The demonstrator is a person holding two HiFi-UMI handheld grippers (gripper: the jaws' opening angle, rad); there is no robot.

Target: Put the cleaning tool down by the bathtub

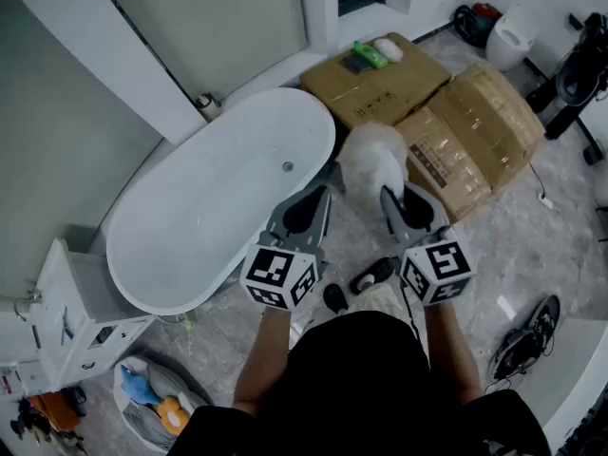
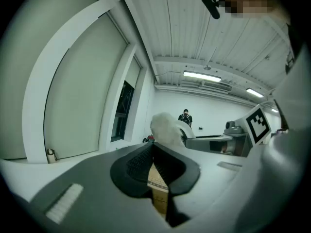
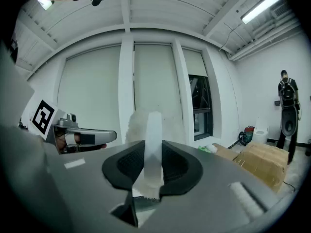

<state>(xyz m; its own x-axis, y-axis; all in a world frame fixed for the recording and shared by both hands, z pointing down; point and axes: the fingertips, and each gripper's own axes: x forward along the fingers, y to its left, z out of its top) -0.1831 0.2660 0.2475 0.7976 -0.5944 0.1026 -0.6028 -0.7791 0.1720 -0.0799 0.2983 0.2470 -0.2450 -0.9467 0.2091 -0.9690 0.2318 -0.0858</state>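
In the head view, the right gripper (image 1: 393, 198) carries the cleaning tool (image 1: 372, 158), a fluffy white head on a pale handle. It hangs above the grey floor (image 1: 513, 255), in the gap between the bathtub (image 1: 204, 207) and the cardboard boxes (image 1: 456, 131). The tool's long axis runs straight on from the fingers, away from the person, with the head foremost. The bathtub lies to its left, and the left gripper (image 1: 316, 196) sits between them, near the tub's rim.

In the left gripper view, the left gripper (image 2: 151, 145) has its fingers pressed together on nothing. The cleaning tool (image 2: 165, 126) shows just past them, a little to the right.

In the right gripper view, the right gripper (image 3: 153, 148) has its fingers clenched on the cleaning tool (image 3: 153, 130). The flat white handle stands upright between the pads, with the fluff beyond it.

Only the right hand has the tool, so setting it down probably means lowering it leftward to the floor at the tub's side.
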